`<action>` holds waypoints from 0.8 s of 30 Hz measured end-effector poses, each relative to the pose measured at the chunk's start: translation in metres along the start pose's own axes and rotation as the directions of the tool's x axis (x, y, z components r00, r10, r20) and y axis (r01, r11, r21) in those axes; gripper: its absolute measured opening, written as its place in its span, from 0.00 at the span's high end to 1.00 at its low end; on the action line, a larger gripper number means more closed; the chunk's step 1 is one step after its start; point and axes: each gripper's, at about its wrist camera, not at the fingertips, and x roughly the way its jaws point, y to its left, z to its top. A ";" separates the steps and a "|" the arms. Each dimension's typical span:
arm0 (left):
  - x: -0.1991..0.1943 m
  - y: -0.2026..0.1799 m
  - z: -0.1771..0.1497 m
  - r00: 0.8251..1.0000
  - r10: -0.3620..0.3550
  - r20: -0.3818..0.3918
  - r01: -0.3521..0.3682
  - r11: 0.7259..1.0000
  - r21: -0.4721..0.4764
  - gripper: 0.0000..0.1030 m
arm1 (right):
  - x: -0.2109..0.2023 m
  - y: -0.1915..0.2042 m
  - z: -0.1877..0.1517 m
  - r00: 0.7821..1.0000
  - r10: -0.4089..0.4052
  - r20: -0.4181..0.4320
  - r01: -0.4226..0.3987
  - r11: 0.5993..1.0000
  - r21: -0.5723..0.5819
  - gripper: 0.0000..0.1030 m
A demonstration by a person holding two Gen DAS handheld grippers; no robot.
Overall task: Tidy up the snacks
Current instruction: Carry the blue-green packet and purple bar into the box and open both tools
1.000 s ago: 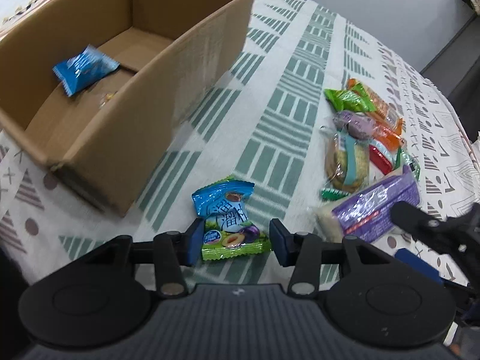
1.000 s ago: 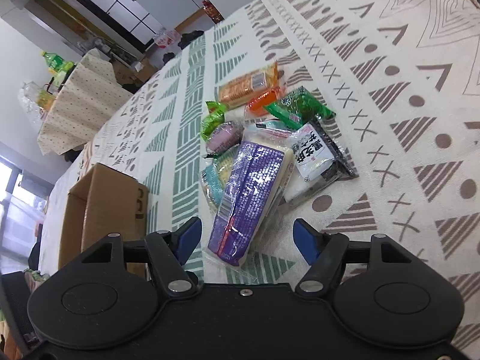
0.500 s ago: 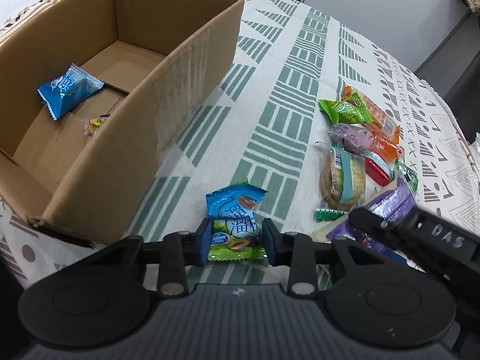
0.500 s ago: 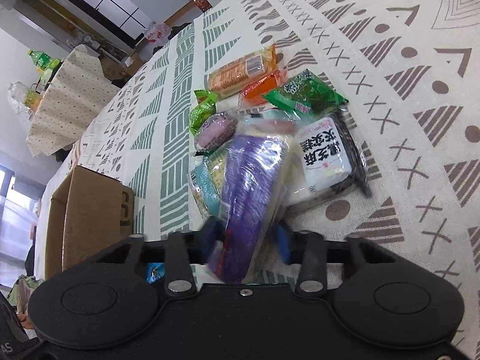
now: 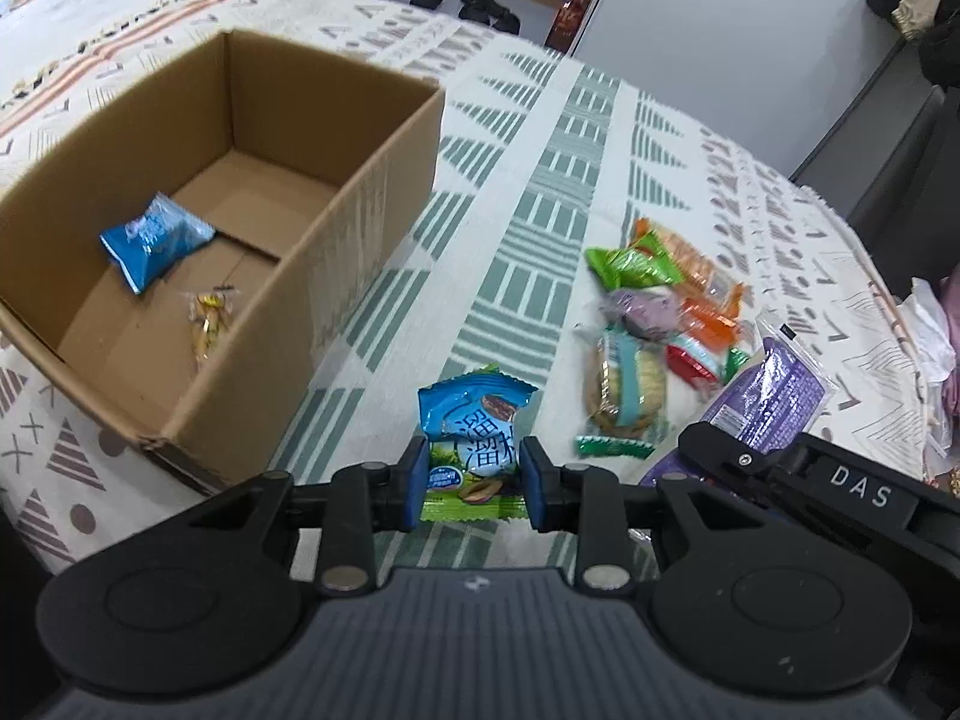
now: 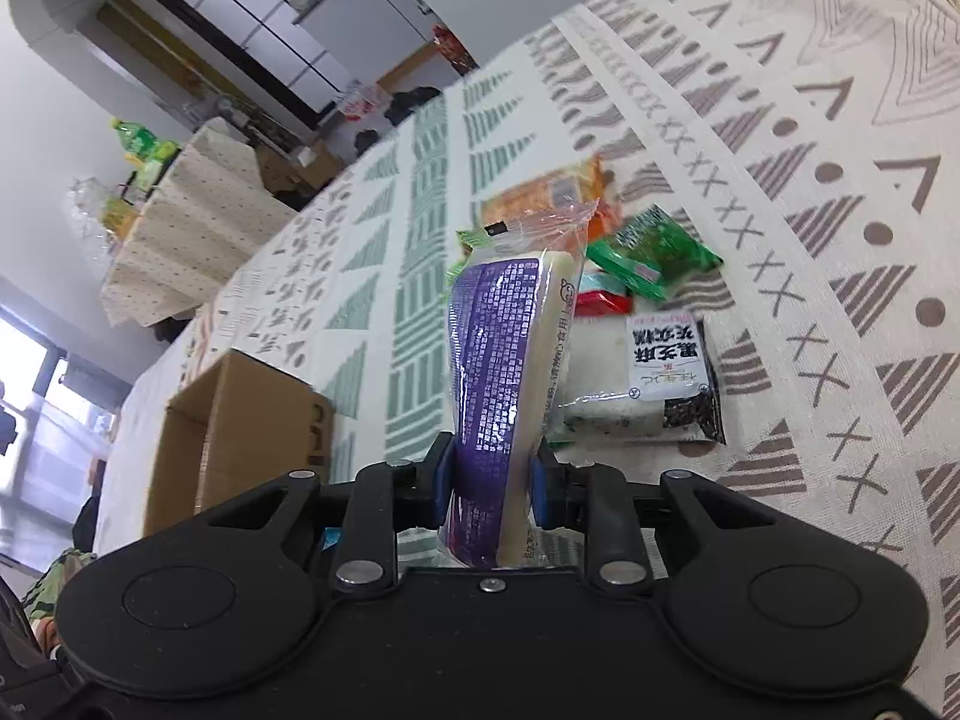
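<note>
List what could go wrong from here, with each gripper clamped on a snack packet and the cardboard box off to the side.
1. The right gripper pinches the long purple-and-white packet only at its near end; it may swing or slip.
2. The left gripper holds the blue-and-green plum candy packet by its crinkly lower half; it might slide out.
3. The open brown cardboard box has tall walls; a low carry could clip the rim.

The left gripper [image 5: 473, 483] hangs low over the tablecloth, its blue-padded fingers [image 5: 415, 483] pinched against both sides of a blue and green snack packet [image 5: 474, 432]. Just to its right, the right gripper [image 6: 491, 489] clamps a purple-wrapped packet [image 6: 498, 372] between its pads, the packet standing on edge and tilted up off the pile.
</note>
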 end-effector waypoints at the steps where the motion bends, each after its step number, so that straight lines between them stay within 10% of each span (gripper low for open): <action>1: -0.004 -0.001 0.000 1.000 -0.001 0.008 0.001 1.000 0.002 0.70 | -0.003 0.002 0.000 1.000 0.010 0.010 -0.010 1.000 -0.006 0.77; 24: -0.086 0.020 0.028 0.980 0.000 0.199 0.005 1.000 -0.024 0.70 | -0.032 0.043 -0.002 0.970 0.225 0.088 -0.215 0.971 -0.103 0.78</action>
